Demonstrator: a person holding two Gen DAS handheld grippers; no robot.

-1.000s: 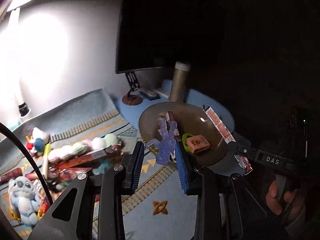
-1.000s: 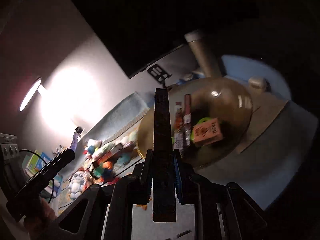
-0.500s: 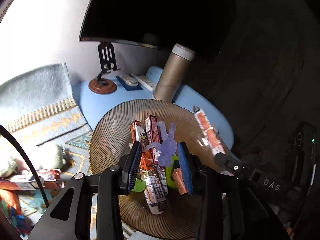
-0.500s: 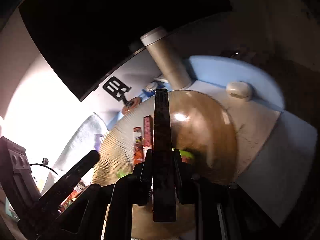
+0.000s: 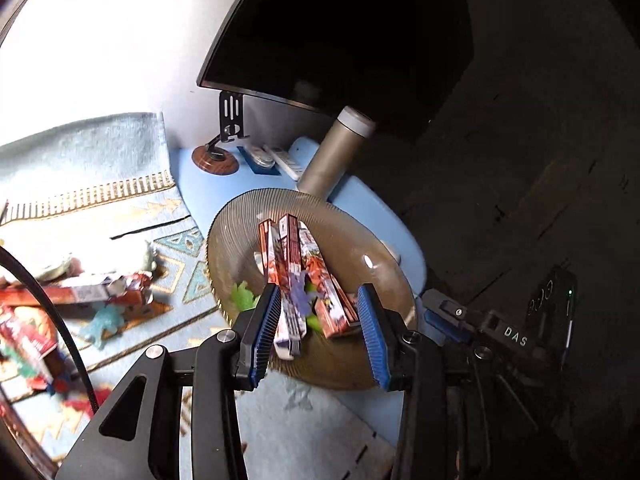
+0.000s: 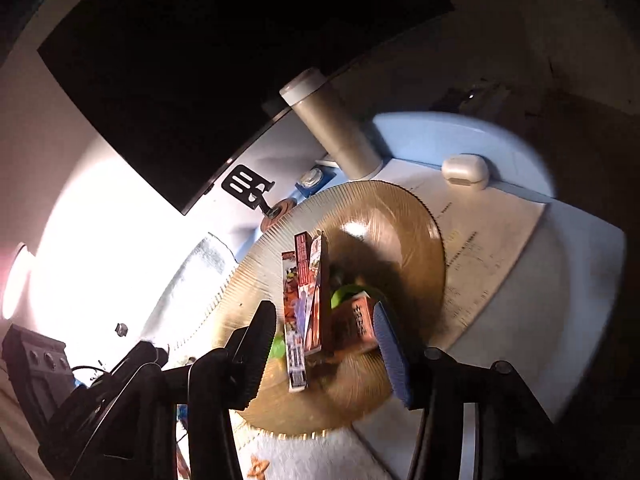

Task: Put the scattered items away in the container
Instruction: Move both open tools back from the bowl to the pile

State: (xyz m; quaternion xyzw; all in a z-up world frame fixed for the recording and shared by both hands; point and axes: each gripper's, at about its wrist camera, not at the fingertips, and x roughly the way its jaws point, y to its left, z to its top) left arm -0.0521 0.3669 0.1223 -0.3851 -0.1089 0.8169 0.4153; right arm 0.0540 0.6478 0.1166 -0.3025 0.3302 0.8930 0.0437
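Observation:
A ribbed amber glass dish (image 5: 240, 220) (image 6: 400, 220) holds several long orange snack boxes (image 5: 288, 252) (image 6: 308, 276), a small purple figure (image 5: 298, 294) (image 6: 300, 308), green pieces (image 5: 244, 294) and a small orange box (image 6: 360, 316). My left gripper (image 5: 318, 330) is open and empty just above the dish's near side. My right gripper (image 6: 324, 350) is open and empty over the same dish. More boxes (image 5: 80, 292) and toys lie scattered on the patterned blue mat (image 5: 120, 216) to the left.
A dark monitor (image 5: 340, 32) on a stand (image 5: 230, 120) and a tall beige bottle (image 5: 332, 156) (image 6: 332, 132) stand behind the dish. A white earbud case (image 6: 466, 170) and a paper sheet (image 6: 488, 248) lie to its right. The right gripper shows in the left wrist view (image 5: 480, 324).
My left gripper opened and let the purple figure fall into the dish. My right gripper opened and released the long box, which now lies in the dish. Both grippers moved closer over the dish.

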